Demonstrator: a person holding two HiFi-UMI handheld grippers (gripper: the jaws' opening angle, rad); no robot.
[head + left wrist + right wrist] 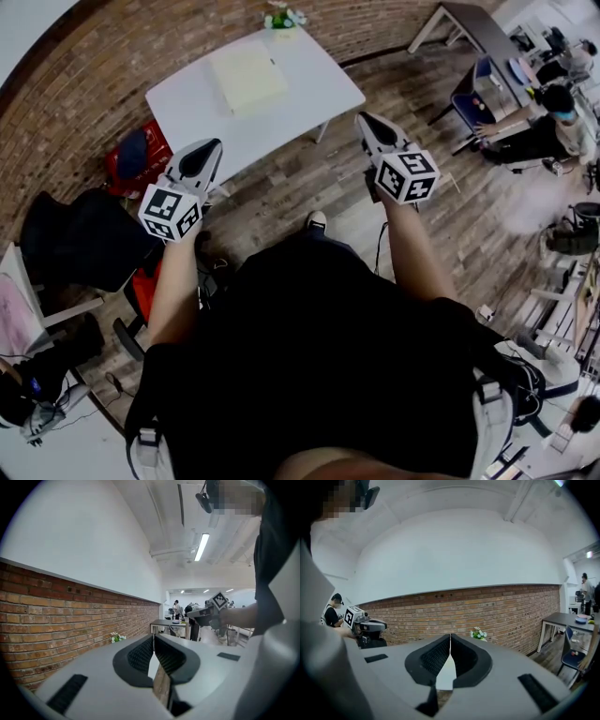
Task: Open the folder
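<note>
A pale yellow folder (247, 77) lies closed on the white table (309, 89) by the brick wall. Both grippers hang in the air on the near side of the table, clear of the folder. The left gripper (213, 145) is near the table's front left edge, and its jaws are shut with nothing between them (153, 637). The right gripper (365, 119) is off the table's front right corner, jaws also shut and empty (450, 637). The folder does not show in either gripper view. Each gripper view catches the other gripper: the right gripper (206, 613) and the left gripper (363, 626).
A small potted plant (283, 16) stands at the table's far edge. A red bag (137, 155) and a black chair (86, 236) are on the floor at the left. At the right are a dark table (480, 28), a blue chair (472, 96) and a seated person (544, 127).
</note>
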